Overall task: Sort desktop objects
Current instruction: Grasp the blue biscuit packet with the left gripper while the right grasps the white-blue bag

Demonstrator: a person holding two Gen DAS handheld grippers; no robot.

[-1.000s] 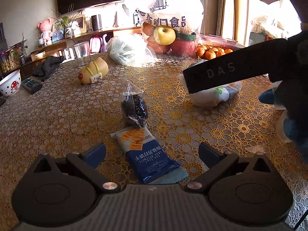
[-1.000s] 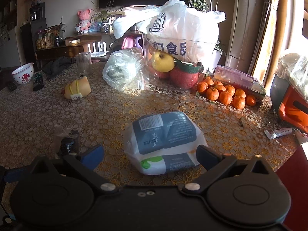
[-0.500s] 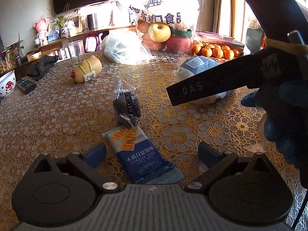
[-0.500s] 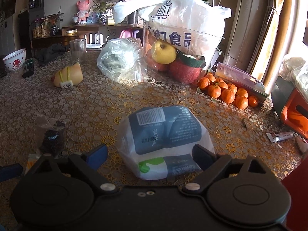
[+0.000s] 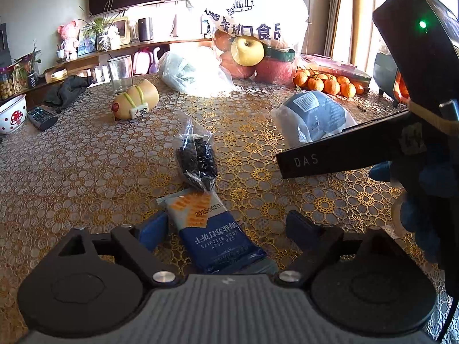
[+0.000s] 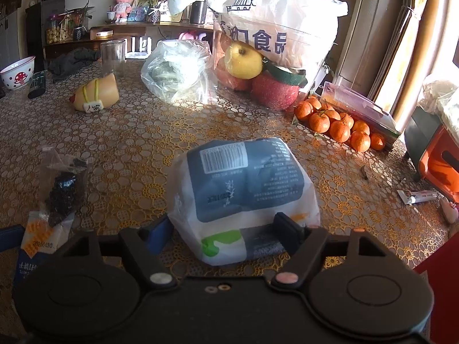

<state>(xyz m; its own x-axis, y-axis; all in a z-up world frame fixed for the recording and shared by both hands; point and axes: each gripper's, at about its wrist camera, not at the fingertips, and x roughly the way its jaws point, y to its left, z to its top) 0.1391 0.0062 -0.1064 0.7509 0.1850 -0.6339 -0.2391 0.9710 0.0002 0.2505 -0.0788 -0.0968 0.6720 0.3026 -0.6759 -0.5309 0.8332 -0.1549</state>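
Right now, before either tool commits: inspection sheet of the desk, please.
Surface: table under a gold lace-pattern cover, sunlit.
Job's things: blue biscuit packet lies flat between the left tool's fingers; white-and-blue soft pack lies between the right tool's fingers; small clear bag of dark bits lies just beyond the biscuit packet.
Clutter: glass tumbler, mushroom-print bowl, remote, fruit bag, tangerines, tube.
Grippers: left tool closing, pads not yet on the packet; right tool closing, its right finger against the pack.
Cables: nothing seen.
Surroundings: shelf with plants and a pink toy; curtains at right.
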